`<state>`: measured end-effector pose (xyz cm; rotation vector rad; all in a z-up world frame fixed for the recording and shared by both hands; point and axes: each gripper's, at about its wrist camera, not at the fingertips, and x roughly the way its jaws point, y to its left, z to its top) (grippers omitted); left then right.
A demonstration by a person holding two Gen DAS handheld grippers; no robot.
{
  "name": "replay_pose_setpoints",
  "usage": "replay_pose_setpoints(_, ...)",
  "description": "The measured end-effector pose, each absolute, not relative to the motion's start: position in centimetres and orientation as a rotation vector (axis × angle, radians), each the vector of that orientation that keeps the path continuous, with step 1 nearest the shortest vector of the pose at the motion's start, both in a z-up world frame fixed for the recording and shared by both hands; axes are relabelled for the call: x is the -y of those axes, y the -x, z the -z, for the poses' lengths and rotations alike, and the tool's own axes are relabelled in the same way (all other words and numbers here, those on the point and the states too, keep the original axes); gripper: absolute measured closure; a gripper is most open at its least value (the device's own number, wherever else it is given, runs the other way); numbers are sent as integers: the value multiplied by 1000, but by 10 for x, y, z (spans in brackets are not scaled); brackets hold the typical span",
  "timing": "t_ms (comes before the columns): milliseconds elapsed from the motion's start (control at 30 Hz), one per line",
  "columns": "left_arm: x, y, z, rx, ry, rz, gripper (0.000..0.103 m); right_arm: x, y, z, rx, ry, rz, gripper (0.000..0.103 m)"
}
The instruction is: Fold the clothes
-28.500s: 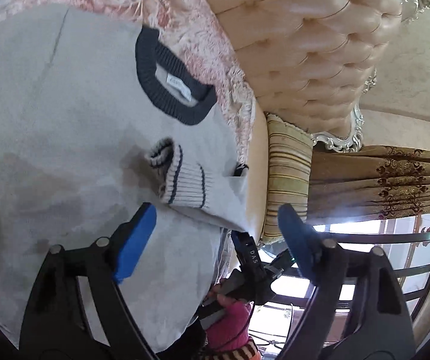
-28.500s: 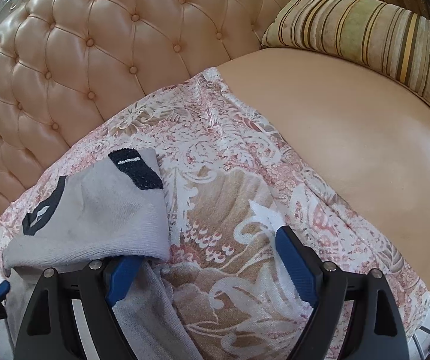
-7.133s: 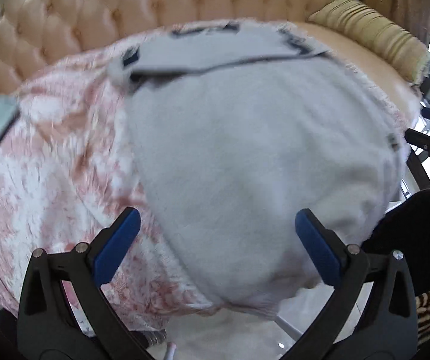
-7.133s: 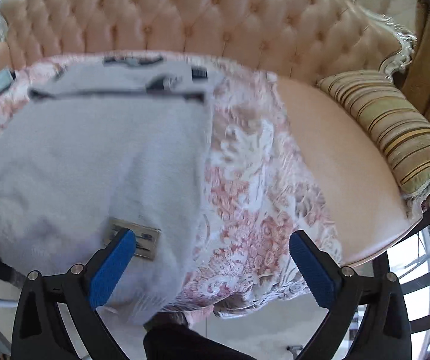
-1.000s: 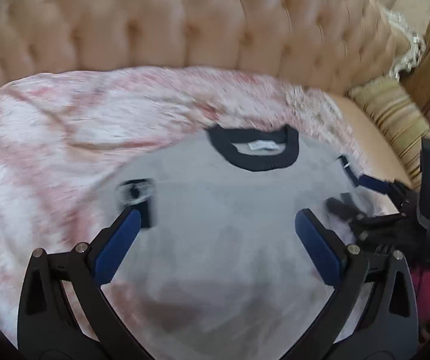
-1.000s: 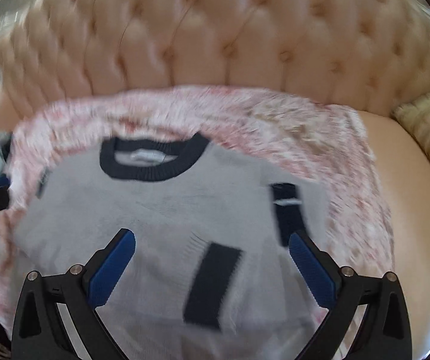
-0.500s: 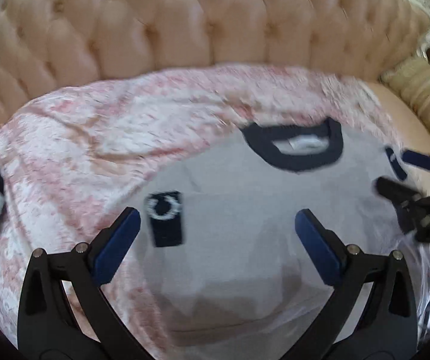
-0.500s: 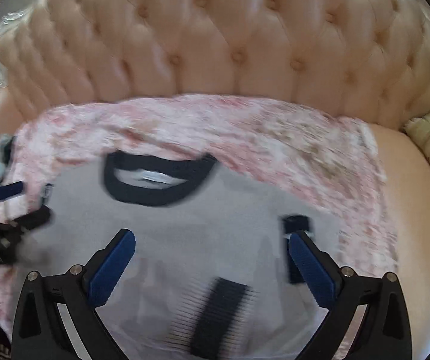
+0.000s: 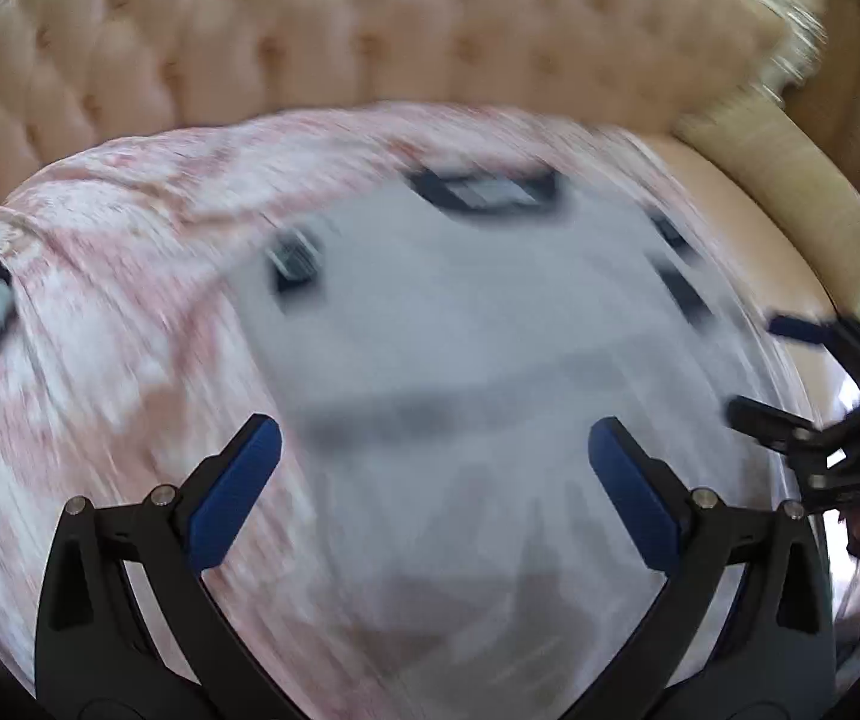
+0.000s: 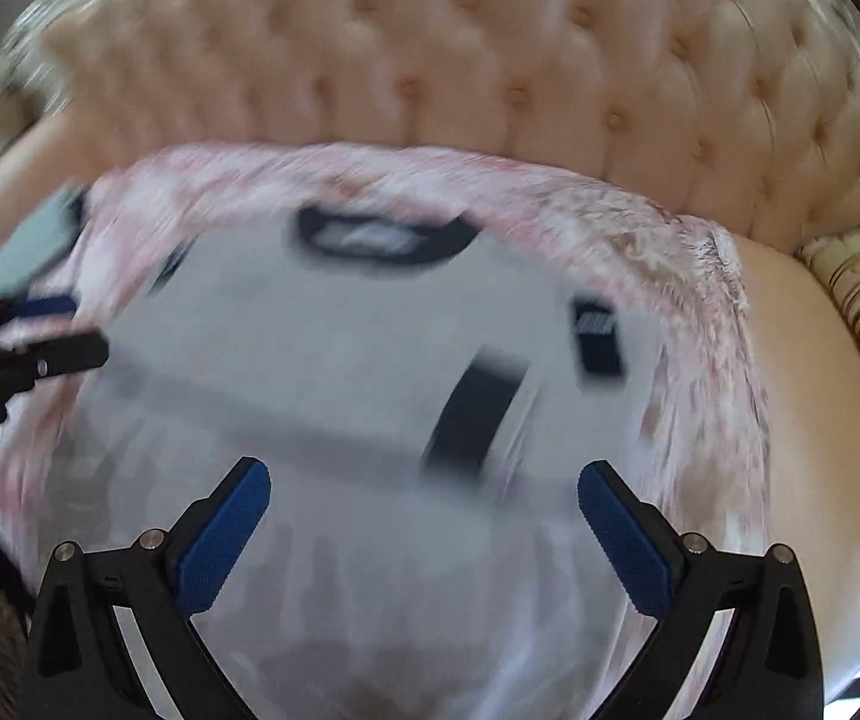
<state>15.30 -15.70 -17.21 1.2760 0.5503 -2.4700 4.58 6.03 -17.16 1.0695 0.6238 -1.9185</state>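
1. Sweater (image 9: 490, 372), grey with a dark collar (image 10: 381, 237), lies on the pink throw (image 9: 117, 276) over the sofa seat, collar toward the tufted backrest (image 10: 430, 60).
2. Both views are blurred by motion, so fine detail is hard to read.
3. Its sleeves look folded inward: a dark cuff (image 10: 478, 414) lies across the body on the right side, with another dark patch (image 10: 598, 336) just beside it. A crease runs across the middle, though the blur hides whether a layer is doubled over there.
4. Left gripper (image 9: 430, 480) hovers over the near half with its jaws spread wide, nothing between them.
5. Right gripper (image 10: 423, 516) hovers likewise, jaws apart and empty; it also shows at the right edge of the left view.
6. My judgement: the folding is partway. The sleeves seem tucked in, while the body appears long and not yet a compact stack.
7. A pale blue-grey item (image 10: 27, 252) lies at the left end of the seat; I cannot tell what it is.
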Motion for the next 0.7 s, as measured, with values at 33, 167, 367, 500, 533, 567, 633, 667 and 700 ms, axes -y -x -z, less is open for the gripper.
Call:
replay_pose_setpoints(33, 137, -162, 176, -515, -1295, 2501, 0, -69, -62, 175, -651, -1052, 1910, 0)
replay_pose_setpoints(167, 90, -172, 207, -311, -1399, 2485, 0, -94, -97, 203, -724, -1071, 1896, 0)
replay_pose_setpoints(367, 98, -185, 198, -266, -1352, 2440, 0, -125, -84, 202, -634, -1140, 2010, 0)
replay_pose_setpoints(500, 94, -202, 182, -327, -1305, 2453, 0, -140, -96, 203, -681, -1134, 2032, 0)
replay_pose_setpoints(533, 87, -203, 183, -300, -1316, 2470, 0, -143, -99, 206, -696, -1138, 2033, 0)
replay_pose_setpoints(567, 78, -201, 187, -249, -1346, 2482, 0, -147, -103, 209, -711, -1143, 2033, 0)
replay_pose_setpoints(633, 69, -199, 201, -195, -1412, 2460, 0, -153, -110, 215, -741, -1151, 2034, 0)
replay_pose_setpoints(667, 70, -198, 209, -187, -1441, 2433, 0, -157, -110, 216, -719, -1160, 2042, 0)
replay_pose_setpoints(700, 74, -201, 214, -223, -1453, 2432, 0, -162, -109, 213, -692, -1163, 2057, 0)
